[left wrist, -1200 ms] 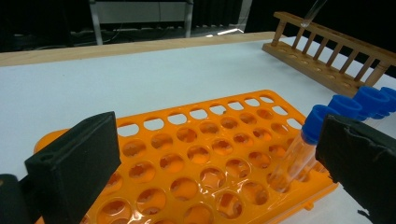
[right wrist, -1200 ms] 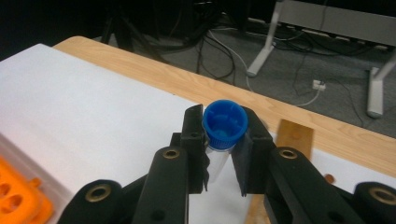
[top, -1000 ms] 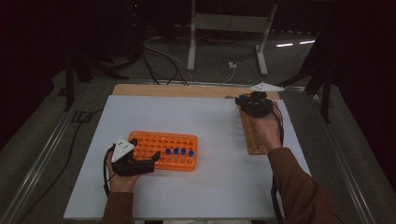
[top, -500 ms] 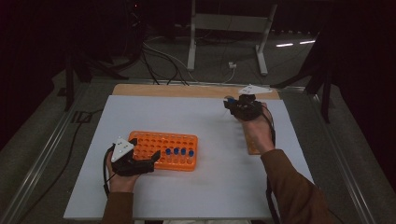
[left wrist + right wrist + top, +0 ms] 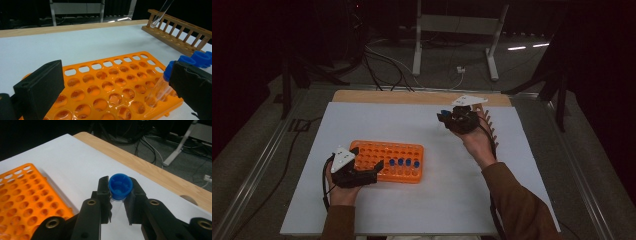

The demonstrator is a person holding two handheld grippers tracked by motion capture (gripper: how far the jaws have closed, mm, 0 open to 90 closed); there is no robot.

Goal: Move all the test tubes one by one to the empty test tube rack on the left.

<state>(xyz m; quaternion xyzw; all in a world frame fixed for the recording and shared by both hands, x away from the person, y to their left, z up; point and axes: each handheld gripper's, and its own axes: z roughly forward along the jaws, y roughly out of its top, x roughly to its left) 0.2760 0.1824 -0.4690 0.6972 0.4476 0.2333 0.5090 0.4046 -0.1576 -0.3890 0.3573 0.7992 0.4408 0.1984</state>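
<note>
My right gripper [image 5: 119, 202] is clamped just under the blue cap of a clear test tube [image 5: 120, 186], held in the air above the white table [image 5: 377, 120], between the orange rack [image 5: 388, 161] and the wooden rack [image 5: 489, 125] at the table's far right. The tube's lower end hangs in front of the wooden rack [image 5: 175, 32] in the left gripper view, apparently clear of it. My left gripper [image 5: 362, 170] sits at the orange rack's near-left corner, jaws wide, straddling its near edge; I can't tell if the pads touch it. Capped tubes [image 5: 403, 162] stand in a row in the rack's near-right holes.
</note>
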